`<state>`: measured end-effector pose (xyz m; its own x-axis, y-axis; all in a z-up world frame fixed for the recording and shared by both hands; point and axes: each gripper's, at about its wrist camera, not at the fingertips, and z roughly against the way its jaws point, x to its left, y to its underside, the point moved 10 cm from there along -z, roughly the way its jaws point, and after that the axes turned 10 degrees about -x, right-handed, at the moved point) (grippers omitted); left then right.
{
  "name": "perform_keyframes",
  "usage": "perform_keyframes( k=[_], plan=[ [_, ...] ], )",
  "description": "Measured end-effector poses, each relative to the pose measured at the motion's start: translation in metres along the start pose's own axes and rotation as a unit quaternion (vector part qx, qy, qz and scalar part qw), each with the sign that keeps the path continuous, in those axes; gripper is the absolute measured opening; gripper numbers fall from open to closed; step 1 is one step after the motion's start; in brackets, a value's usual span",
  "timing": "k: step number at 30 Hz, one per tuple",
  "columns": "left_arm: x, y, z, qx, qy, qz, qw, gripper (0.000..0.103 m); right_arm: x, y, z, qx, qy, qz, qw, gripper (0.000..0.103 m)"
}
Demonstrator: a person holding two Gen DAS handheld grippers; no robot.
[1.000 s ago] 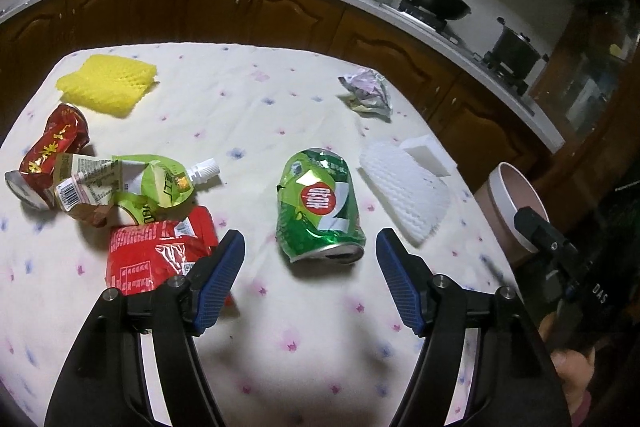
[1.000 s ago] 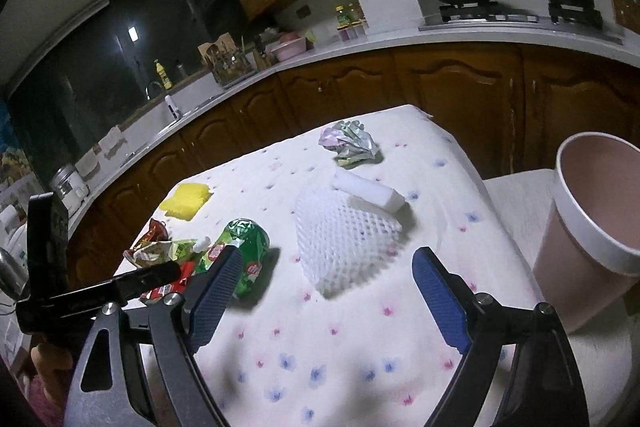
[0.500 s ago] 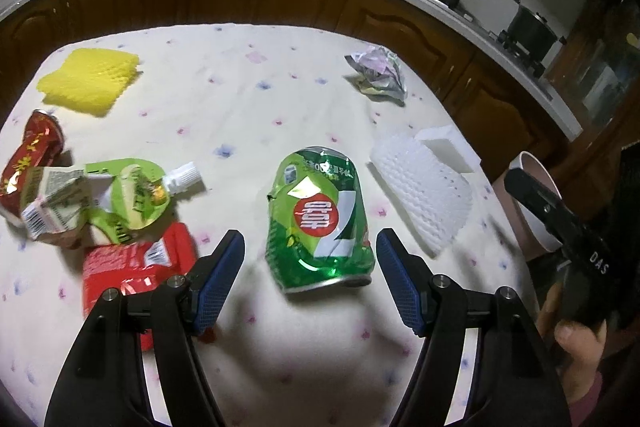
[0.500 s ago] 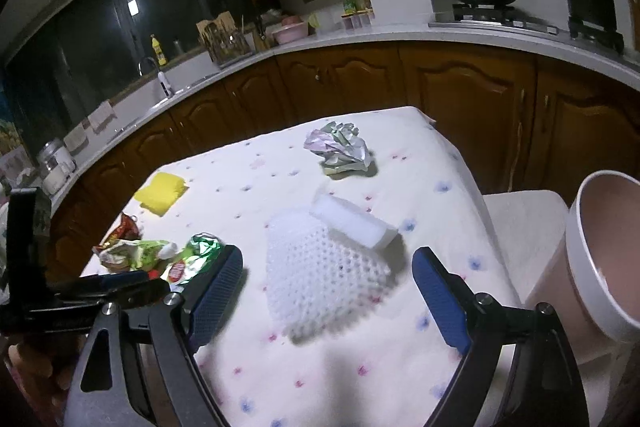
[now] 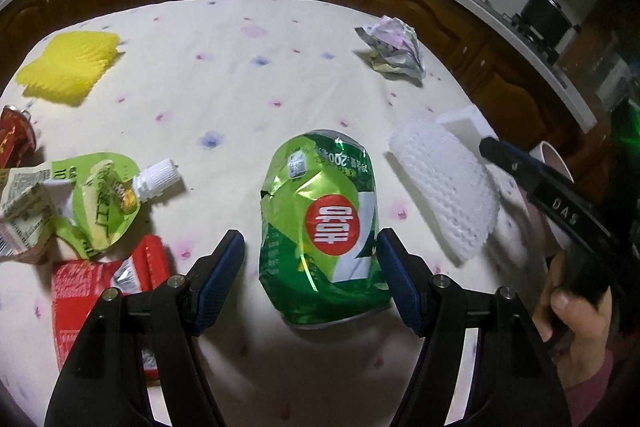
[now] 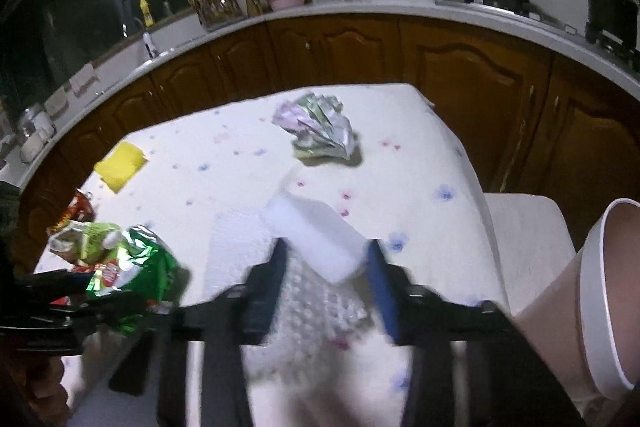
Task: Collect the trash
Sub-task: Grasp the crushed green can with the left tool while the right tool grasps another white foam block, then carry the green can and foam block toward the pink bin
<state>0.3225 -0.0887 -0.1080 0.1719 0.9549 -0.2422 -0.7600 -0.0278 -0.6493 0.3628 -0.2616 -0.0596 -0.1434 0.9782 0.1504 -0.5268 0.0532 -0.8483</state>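
Observation:
A crushed green can lies on the flowered tablecloth between the open jaws of my left gripper, a finger on either side, not squeezed. My right gripper is over the white foam net and a white foam block, its jaws narrowed around them; the view is blurred, so contact is unclear. The net and block also show in the left wrist view. The can also shows in the right wrist view.
Other trash on the table: crumpled wrapper, yellow foam net, green spout pouch, red packet, red can. A pink-white bin stands off the table's right edge. Kitchen cabinets run behind.
My left gripper moved forward so the green can sits between its fingers. My right gripper dropped toward the white net and block and its jaws narrowed a lot.

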Motion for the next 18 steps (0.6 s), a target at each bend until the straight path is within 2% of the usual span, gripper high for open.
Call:
perform_keyframes(
  k=[2, 7, 12, 18],
  plan=[
    [-0.004, 0.0, -0.001, 0.0, 0.013, 0.002, 0.9999, 0.055, -0.001, -0.003, 0.003, -0.01, 0.0, 0.001, 1.0, 0.026],
    [-0.006, -0.004, 0.004, -0.011, 0.028, 0.01, 0.9995, 0.052, -0.005, -0.012, 0.024, -0.04, 0.005, -0.015, 0.999, 0.025],
    [-0.014, -0.016, 0.019, -0.032, 0.042, 0.012, 0.9985, 0.052, -0.012, -0.02, 0.055, -0.066, -0.012, -0.058, 0.996, 0.025],
    [-0.04, -0.024, 0.035, -0.053, 0.06, -0.003, 0.9968, 0.052, -0.018, -0.011, 0.089, -0.082, -0.017, -0.095, 0.992, 0.025]
  ],
)
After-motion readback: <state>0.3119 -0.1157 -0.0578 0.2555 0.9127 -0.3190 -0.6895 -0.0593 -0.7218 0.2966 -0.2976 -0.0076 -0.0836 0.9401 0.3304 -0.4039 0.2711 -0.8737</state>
